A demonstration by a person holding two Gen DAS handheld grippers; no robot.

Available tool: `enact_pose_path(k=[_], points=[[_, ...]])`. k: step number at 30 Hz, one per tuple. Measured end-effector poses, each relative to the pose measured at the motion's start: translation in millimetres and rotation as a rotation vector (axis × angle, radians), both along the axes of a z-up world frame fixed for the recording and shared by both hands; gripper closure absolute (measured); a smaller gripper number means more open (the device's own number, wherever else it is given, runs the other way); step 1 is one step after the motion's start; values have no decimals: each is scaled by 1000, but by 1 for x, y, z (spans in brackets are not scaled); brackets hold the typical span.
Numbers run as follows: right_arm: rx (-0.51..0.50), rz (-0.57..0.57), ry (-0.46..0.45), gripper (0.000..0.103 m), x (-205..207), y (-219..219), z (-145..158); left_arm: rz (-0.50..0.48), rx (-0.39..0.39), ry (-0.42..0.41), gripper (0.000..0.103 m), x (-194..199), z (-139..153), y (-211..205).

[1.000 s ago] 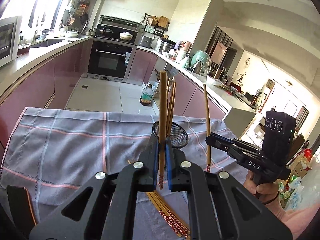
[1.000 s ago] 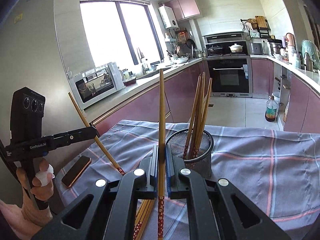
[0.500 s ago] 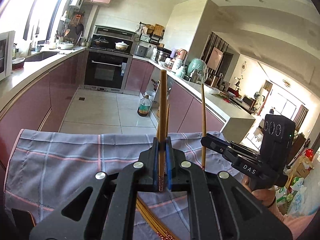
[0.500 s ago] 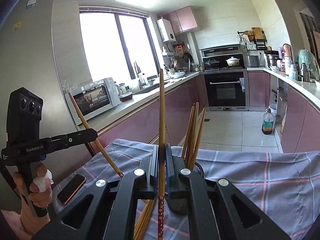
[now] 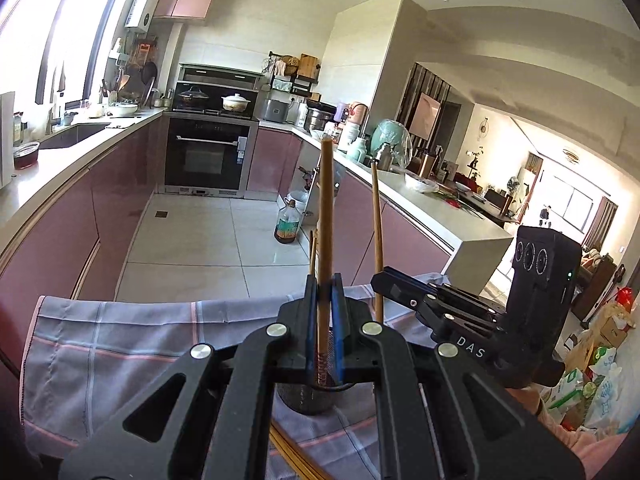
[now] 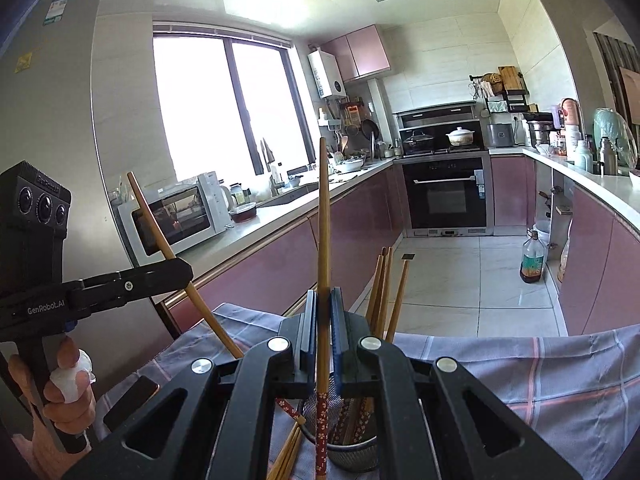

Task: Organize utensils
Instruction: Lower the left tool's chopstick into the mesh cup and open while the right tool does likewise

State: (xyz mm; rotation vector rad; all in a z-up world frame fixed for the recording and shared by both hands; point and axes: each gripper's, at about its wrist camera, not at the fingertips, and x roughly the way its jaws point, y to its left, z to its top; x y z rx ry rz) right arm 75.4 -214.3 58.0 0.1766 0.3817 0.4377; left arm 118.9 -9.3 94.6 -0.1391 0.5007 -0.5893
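Bench [image 5: 120,344] under checked cloth carries my work | holder [image 6: 352,452] stands below both claws, some chopsticks already upright inside, others loose beside it | left claw [image 5: 325,320] clamped on one chopstick [image 5: 325,208], right claw [image 6: 324,332] clamped on another [image 6: 323,216], both held upright, I judge for dropping in

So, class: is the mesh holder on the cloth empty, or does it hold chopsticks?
Not empty: several chopsticks stand in the mesh holder, tips above its rim.
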Motion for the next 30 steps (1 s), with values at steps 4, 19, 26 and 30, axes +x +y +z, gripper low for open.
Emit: enact_pose_path(k=[4,19,26,30], points=[[-1,-15,-13,98,7,0,1,-2,16,12,96,10,-1,-8],[-16,-66,25,98,30,7,-24,-2,119,96,96,45,-27,-27],[-52,-62,99,98,32,8,-38,-22,181,116,96,50,-36,-38],[-68,-63,142,98,34,8,-44,-36,227,126,96,55,-41,-46]])
